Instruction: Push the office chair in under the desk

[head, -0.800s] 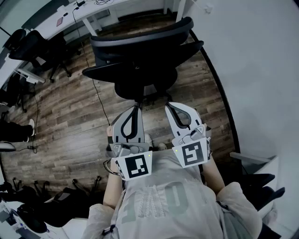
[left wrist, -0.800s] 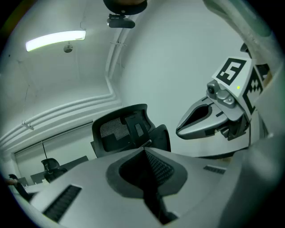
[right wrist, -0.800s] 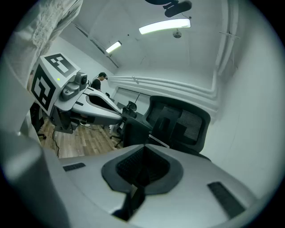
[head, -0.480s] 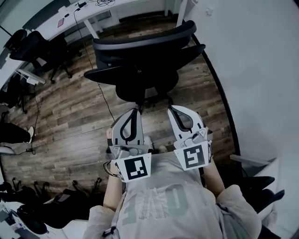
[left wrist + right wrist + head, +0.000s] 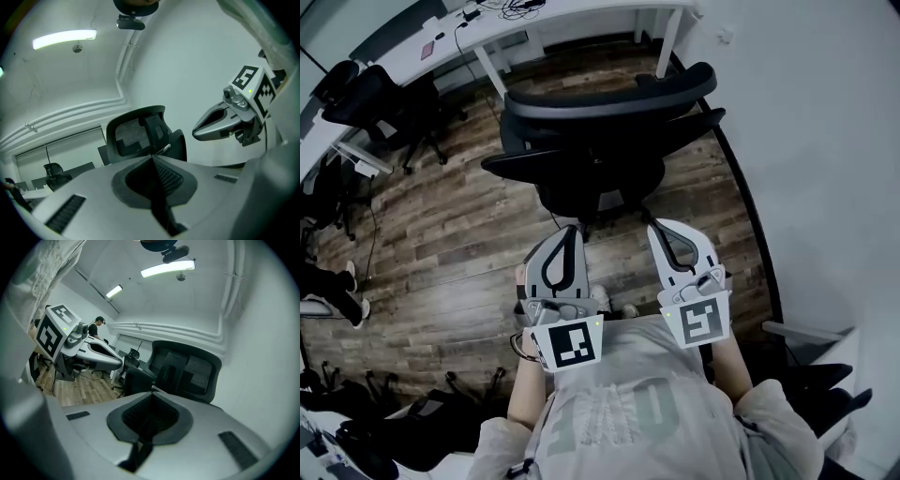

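Since the earlier frames the office chair (image 5: 600, 141) has rolled away from the person toward the white counter (image 5: 581, 21). Its headrest now lies near the counter's front edge by the right-hand leg, though the seat is not yet under it. It stands on the wooden floor (image 5: 441, 234) with its backrest facing both grippers, ahead of their tips and apart from them. The left gripper (image 5: 571, 231) and right gripper (image 5: 655, 226) have their fingers (image 5: 117, 187) pressed together, with nothing between them.
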